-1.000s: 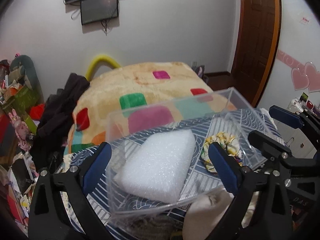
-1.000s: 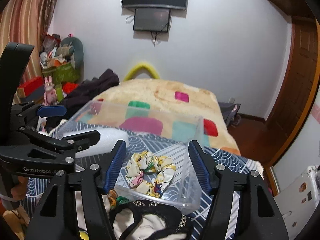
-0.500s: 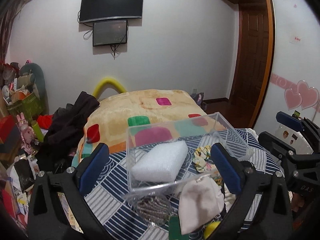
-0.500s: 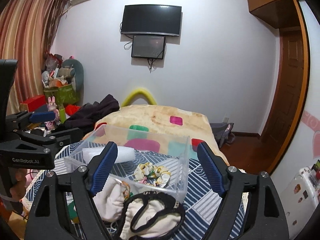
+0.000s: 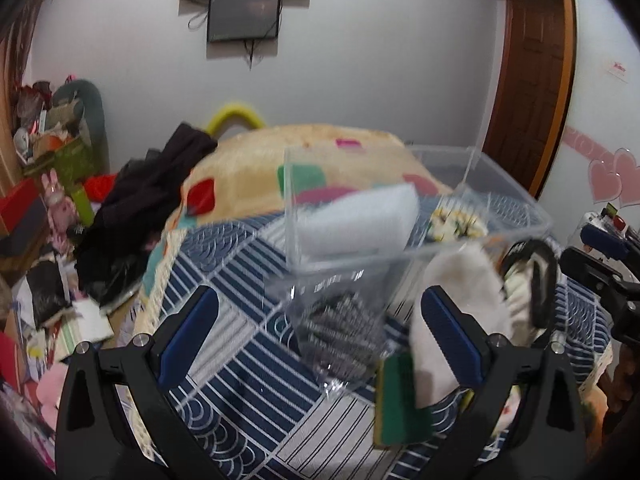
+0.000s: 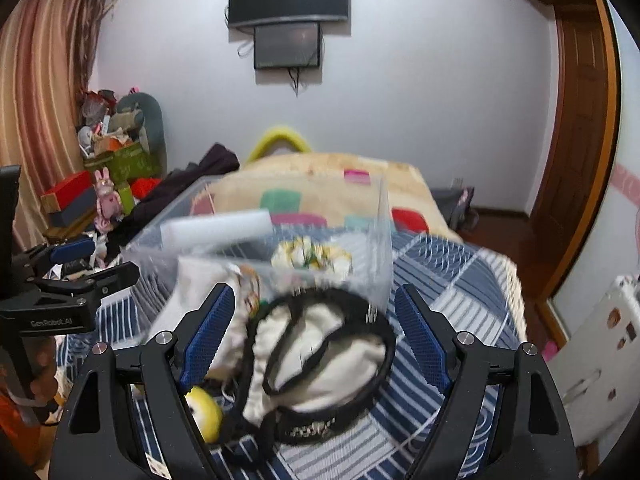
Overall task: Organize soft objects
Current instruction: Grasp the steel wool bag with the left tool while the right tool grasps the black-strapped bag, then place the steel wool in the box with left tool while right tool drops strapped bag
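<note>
A clear plastic bin (image 5: 500, 184) (image 6: 380, 240) stands on the blue-and-white patterned cover. In it lie a white foam block (image 5: 360, 220) (image 6: 216, 228) and a floral scrunchie (image 5: 456, 224) (image 6: 312, 256). In front of the bin lie a steel scourer in a clear bag (image 5: 340, 332), a green sponge (image 5: 400, 396), a white cloth (image 5: 460, 300) and a black-trimmed white pouch (image 6: 320, 352). My left gripper (image 5: 320, 340) is open and empty before the scourer. My right gripper (image 6: 316, 340) is open and empty over the pouch.
A yellow ball (image 6: 204, 412) lies by the right gripper's left finger. Behind the bin is a beige blanket with coloured squares (image 5: 248, 168) and dark clothes (image 5: 144, 208). Cluttered boxes and toys (image 6: 104, 168) stand at the left. A wooden door (image 5: 532, 80) is at the right.
Both grippers have dipped forward and down toward the loose items in front of the bin; the view is motion-blurred. Both stay open and empty. The bin's contents have not moved.
</note>
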Demonstrator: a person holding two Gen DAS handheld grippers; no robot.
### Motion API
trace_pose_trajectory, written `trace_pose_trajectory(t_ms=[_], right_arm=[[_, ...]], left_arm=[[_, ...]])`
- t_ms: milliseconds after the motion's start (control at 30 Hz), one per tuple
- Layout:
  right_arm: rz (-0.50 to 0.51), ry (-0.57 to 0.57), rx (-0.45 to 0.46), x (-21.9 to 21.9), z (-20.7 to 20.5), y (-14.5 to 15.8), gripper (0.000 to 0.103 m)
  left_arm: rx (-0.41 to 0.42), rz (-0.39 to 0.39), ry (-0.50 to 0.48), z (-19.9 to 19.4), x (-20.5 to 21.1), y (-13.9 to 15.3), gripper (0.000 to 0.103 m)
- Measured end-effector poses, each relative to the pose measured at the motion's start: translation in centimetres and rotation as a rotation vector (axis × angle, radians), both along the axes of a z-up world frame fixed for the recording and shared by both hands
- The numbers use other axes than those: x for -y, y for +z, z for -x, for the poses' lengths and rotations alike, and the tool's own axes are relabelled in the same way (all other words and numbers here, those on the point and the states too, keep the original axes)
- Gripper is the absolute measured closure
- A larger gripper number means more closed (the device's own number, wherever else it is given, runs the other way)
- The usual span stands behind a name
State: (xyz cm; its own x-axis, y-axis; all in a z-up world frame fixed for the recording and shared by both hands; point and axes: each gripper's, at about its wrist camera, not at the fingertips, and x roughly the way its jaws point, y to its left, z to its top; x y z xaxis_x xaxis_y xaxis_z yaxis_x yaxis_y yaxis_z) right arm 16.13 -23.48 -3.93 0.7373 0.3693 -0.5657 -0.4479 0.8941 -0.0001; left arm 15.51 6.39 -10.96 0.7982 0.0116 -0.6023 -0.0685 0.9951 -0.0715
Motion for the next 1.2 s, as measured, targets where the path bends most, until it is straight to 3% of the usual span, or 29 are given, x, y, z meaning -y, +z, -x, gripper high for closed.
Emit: trace_pose_trajectory(t_ms=[167,400,433,633,833,1000,1200], right_arm=[[0.016,-0.025,-0.073,1.0,0.1,-2.3,0.023],[-0.016,-0.033,-0.162,2.0,-0.6,-4.2,0.023],[-0.024,-0.031,-0.165,2.1,-0.7,-4.2,0.023],[-0.032,-0.023,-0.165,2.3,-0.4,-4.2,0.048],[-0.008,-0.013,-0.134,2.4,0.0,-3.7,0.080],[-0.009,0.003,-0.105,2.2,0.5,-3.1,0.090],[-0.012,0.002,-0.052,2.4,1.4,-2.1,0.090]], left_arm=[[-0.049,0.041,0.007,-0.5,-0.4,-2.2,0.000],[-0.076,0.037,-0.002,-1.5,0.2,-3.2,0.001],[-0.078,0.038,-0.003,-1.6,0.2,-3.4,0.004],[-0.128,0.091,-0.053,-2.3,0.3,-4.5,0.042],[-0.113,0.107,-0.070,-1.6,0.4,-4.4,0.063],[-0.095,0.092,-0.062,-0.4,0.6,-4.0,0.070],[-0.067,0.071,-0.034,1.4,0.5,-3.1,0.072]])
